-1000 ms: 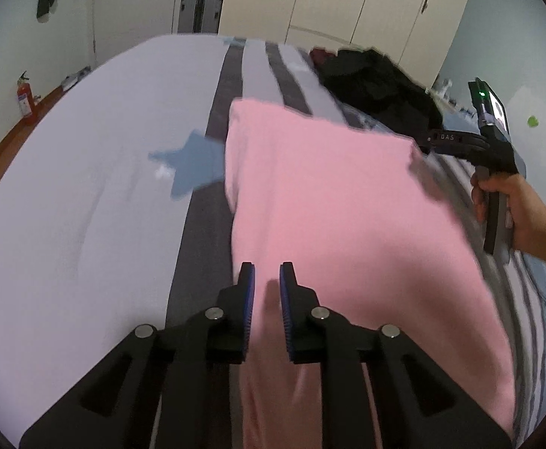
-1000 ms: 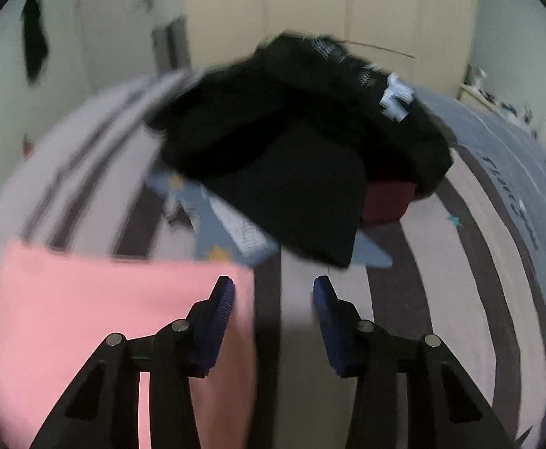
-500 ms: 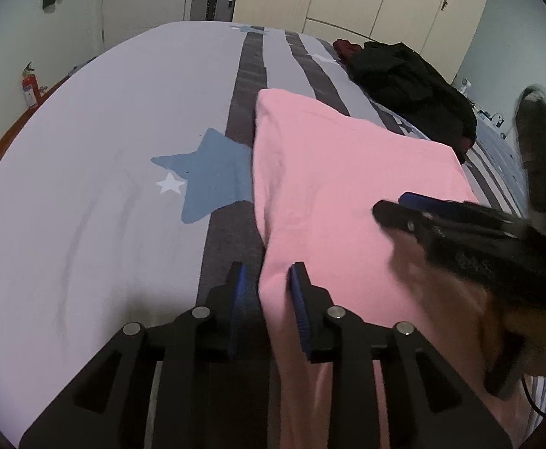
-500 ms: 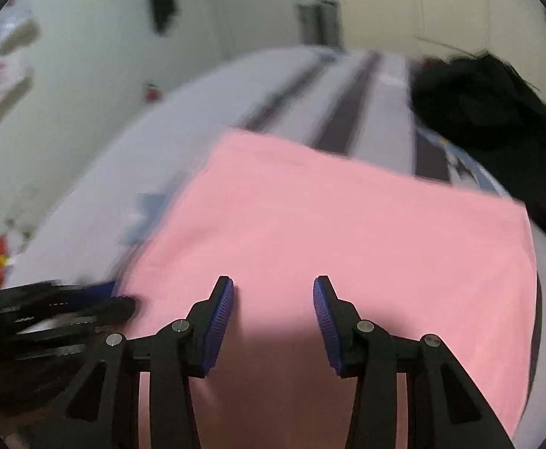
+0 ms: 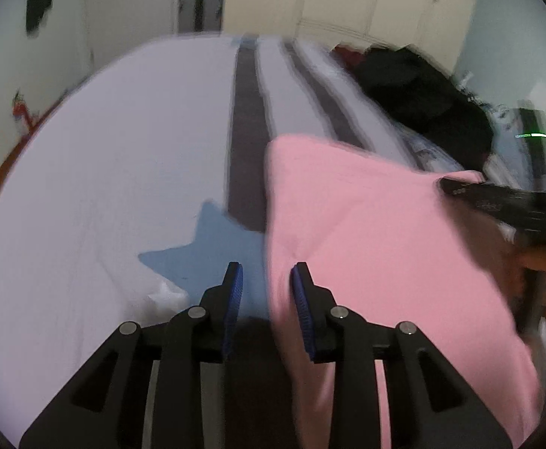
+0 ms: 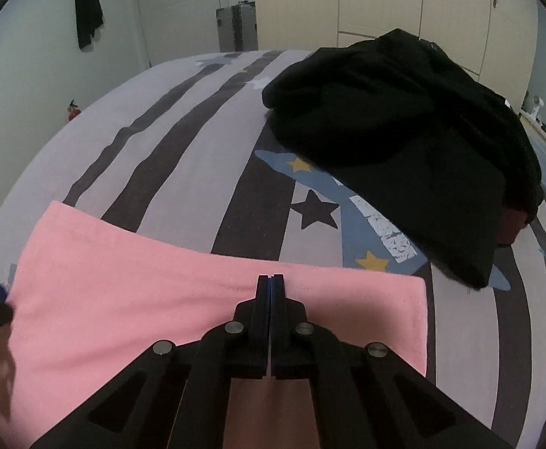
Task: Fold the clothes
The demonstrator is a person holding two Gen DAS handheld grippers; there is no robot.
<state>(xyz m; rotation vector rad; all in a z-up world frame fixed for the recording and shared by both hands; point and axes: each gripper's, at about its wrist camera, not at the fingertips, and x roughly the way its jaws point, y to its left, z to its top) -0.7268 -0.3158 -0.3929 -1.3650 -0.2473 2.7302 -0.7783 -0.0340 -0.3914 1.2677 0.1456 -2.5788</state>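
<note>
Right wrist view shows the right gripper (image 6: 272, 280) with its two blue-lined jaws pressed fully together, no gap between them, and the tips sit low over the far hem of the pink garment (image 6: 213, 299). I cannot tell if a fold of the pink cloth is pinched between the pads or if the tips only rest over it. The garment lies flat on the striped bed cover (image 6: 198, 157), with its far edge straight and its right corner just beside a dark stripe. Beyond it, on the cover, there is a blue printed shape with yellow stars (image 6: 351, 217), and a pile of black clothes (image 6: 415, 142) lies partly over this print, well apart from the pink piece. At the far wall I see a grey suitcase (image 6: 236, 28) and cream wardrobe doors (image 6: 415, 0). From the left wrist view, which is blurred, the left gripper (image 5: 266, 280) has its jaws parted a little, and the left edge of the pink garment (image 5: 378, 247) runs between them; the right pad is at the cloth, the left pad stands over the blue star print (image 5: 205, 247) of the cover and does not press the cloth, so this gripper is released. At the right side of this view the right gripper (image 5: 446, 184) reaches to the far corner of the pink piece, held by a hand (image 5: 542, 280).
</note>
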